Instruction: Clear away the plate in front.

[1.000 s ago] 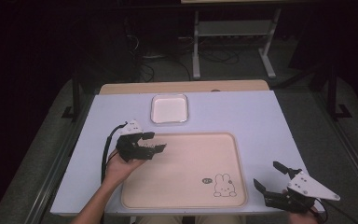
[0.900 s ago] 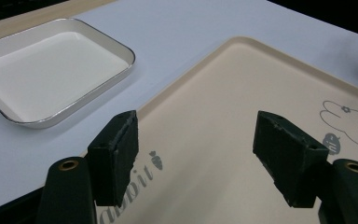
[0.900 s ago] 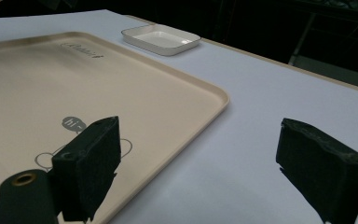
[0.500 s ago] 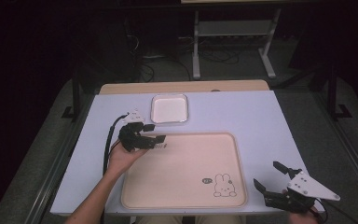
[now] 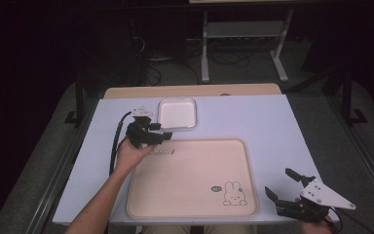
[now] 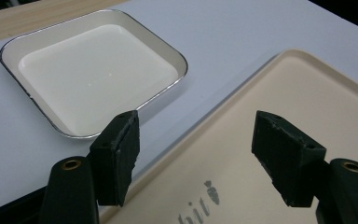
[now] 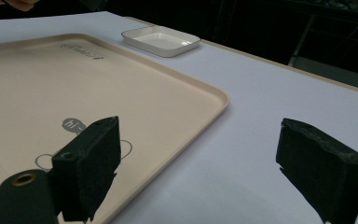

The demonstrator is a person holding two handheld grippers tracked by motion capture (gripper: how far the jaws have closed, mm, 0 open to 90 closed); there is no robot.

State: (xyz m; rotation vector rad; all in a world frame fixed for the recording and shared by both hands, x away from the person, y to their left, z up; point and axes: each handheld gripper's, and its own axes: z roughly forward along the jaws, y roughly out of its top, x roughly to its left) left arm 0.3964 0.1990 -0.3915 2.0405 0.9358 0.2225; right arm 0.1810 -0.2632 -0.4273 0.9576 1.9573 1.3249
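Observation:
A beige tray [image 5: 195, 170] with a rabbit drawing lies on the pale blue table [image 5: 253, 117]. Behind it sits a small white square dish [image 5: 176, 113] with a metal rim. My left gripper [image 5: 159, 136] hovers open over the tray's far left corner, just in front of the dish. In the left gripper view the dish [image 6: 98, 74] lies ahead to the left and the tray [image 6: 279, 121] to the right, with nothing between the pads [image 6: 119, 154]. My right gripper [image 5: 283, 184] stands open near the table's front right corner, beside the tray [image 7: 98, 88].
A wooden strip [image 5: 190, 91] runs along the table's far edge. Beyond it stand metal stand legs [image 5: 204, 58] and cables on a dark floor. Bare table lies right of the tray [image 5: 282, 126].
My left gripper has moved forward and right, from the tray's left edge to its far left corner near the dish. The right gripper has stayed still.

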